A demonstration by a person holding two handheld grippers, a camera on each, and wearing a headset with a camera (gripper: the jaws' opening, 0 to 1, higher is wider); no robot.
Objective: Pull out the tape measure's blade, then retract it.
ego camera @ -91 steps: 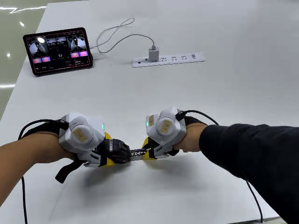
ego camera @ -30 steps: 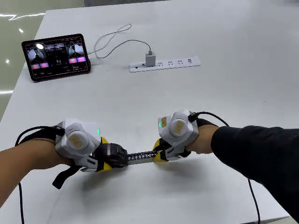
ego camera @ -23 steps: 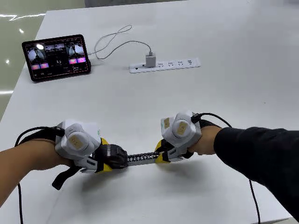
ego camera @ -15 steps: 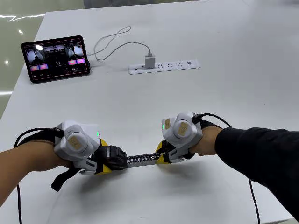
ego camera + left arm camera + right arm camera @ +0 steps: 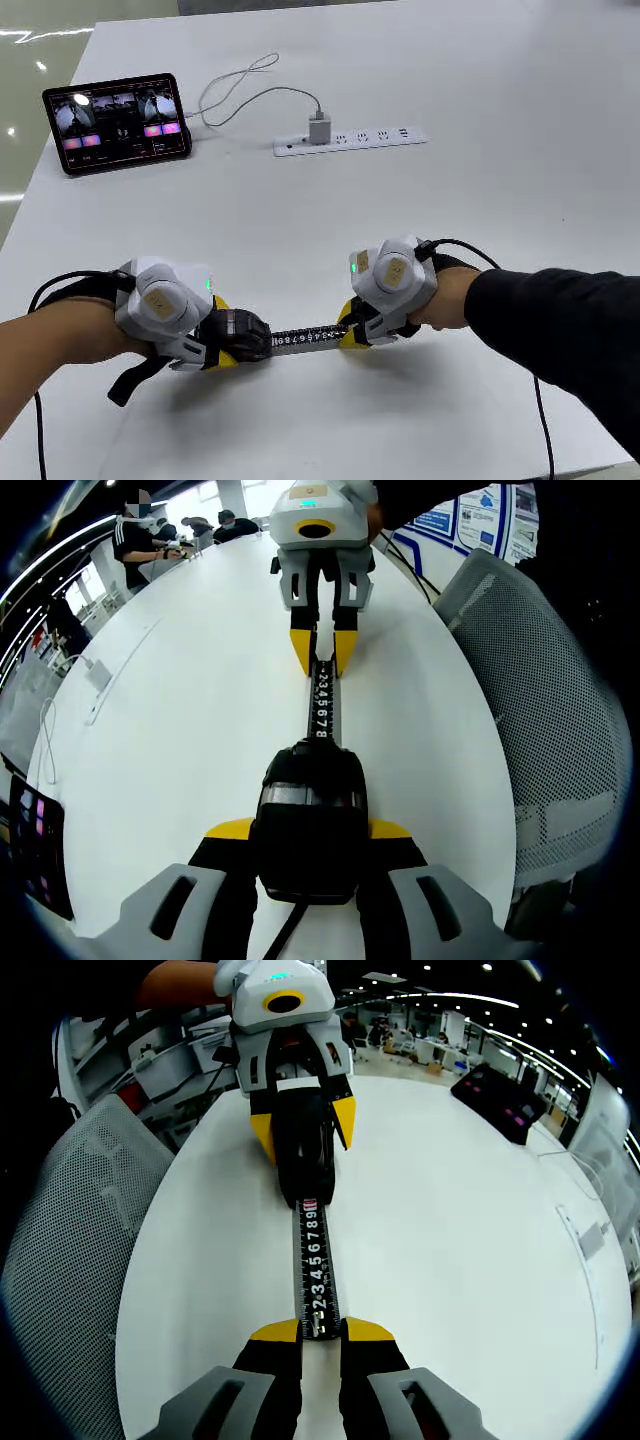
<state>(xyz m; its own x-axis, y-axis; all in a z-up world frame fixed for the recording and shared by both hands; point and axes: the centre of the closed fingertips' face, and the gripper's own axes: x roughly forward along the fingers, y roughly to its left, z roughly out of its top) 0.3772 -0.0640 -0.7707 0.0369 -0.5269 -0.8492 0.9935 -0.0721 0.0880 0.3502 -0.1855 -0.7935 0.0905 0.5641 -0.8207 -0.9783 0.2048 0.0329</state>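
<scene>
A black tape measure case (image 5: 238, 333) (image 5: 312, 820) lies low over the white table, and my left gripper (image 5: 225, 338) (image 5: 310, 832) is shut on it. The case also faces me in the right gripper view (image 5: 303, 1150). Its blade (image 5: 308, 337) (image 5: 322, 702) (image 5: 314, 1270), black with white numbers, runs out a short way to the right. My right gripper (image 5: 352, 333) (image 5: 320, 1332) is shut on the blade's end, its yellow-tipped jaws pinching the tip. In the left gripper view the right gripper (image 5: 322, 652) stands at the blade's far end.
A tablet (image 5: 116, 117) with a lit screen lies at the back left. A white power strip (image 5: 350, 140) with a plugged charger and cable sits behind the grippers. A mesh chair (image 5: 545, 710) stands past the table's near edge (image 5: 420, 470). People sit at far desks.
The right gripper has drawn the blade's end further right, so more numbered blade shows between the grippers than 3 s ago. The left gripper has held the case nearly still.
</scene>
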